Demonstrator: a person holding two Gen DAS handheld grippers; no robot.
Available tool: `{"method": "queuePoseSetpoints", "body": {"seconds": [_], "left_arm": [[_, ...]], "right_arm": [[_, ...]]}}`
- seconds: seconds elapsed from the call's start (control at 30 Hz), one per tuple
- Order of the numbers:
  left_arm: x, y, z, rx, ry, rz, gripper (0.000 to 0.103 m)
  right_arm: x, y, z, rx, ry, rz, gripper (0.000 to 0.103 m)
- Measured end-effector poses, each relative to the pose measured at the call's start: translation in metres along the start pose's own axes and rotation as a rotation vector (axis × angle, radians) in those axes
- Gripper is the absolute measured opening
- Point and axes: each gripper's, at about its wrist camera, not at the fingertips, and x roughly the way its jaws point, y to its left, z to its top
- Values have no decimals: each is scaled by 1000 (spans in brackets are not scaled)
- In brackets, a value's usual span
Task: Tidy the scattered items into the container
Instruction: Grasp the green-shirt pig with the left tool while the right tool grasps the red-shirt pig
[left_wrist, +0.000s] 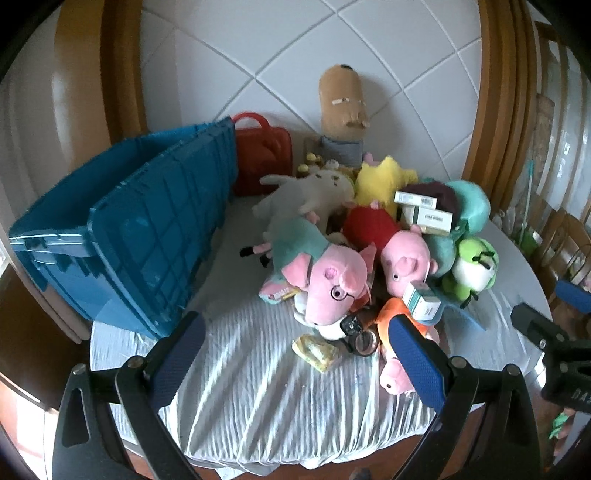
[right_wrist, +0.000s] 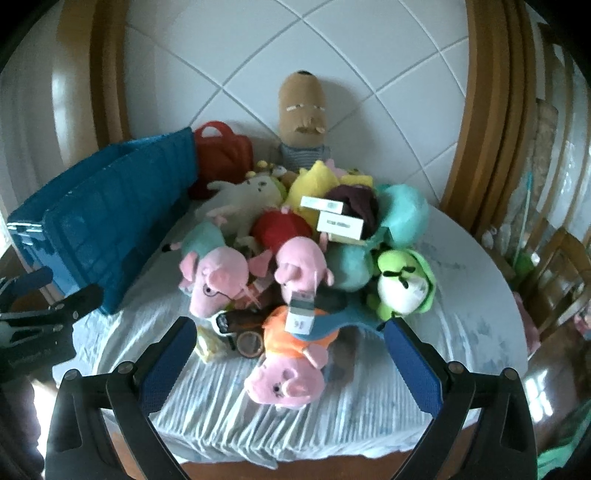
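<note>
Left wrist view: blue container (left_wrist: 122, 229) at table's (left_wrist: 258, 406) left edge, interior unseen; plush toys and boxes (left_wrist: 369, 240) heaped mid-table, outside it; left gripper (left_wrist: 299, 350) and right gripper (right_wrist: 290, 354) wide, empty.

Round table (right_wrist: 480, 288) under wrinkled pale cloth (left_wrist: 258, 387), bearing blue crate (left_wrist: 140, 236), red case (left_wrist: 264, 155), plush heap (right_wrist: 295, 258).

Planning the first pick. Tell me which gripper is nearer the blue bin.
Left. The left gripper hangs open just beside the blue bin, which fills its view's left side. The right gripper, also open, faces the toy pile, with the bin farther off to its left.
</note>
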Motion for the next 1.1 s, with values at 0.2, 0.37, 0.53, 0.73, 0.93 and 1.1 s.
{"method": "queuePoseSetpoints", "body": {"seconds": [0.2, 0.37, 0.53, 0.73, 0.93, 1.1], "left_arm": [[52, -19, 16, -8, 64, 34, 101], [99, -40, 32, -17, 120, 75, 101], [151, -59, 39, -35, 199, 100, 101], [195, -69, 40, -46, 277, 101, 101], [229, -64, 47, -42, 322, 112, 101], [258, -62, 47, -39, 364, 78, 101]], "right_arm": [[50, -16, 14, -17, 52, 27, 103], [110, -39, 33, -20, 115, 74, 103], [168, -52, 44, -49, 182, 122, 103], [213, -55, 50, -80, 251, 153, 103], [241, -55, 58, -65, 280, 146, 103], [266, -48, 60, -67, 308, 137, 103]]}}
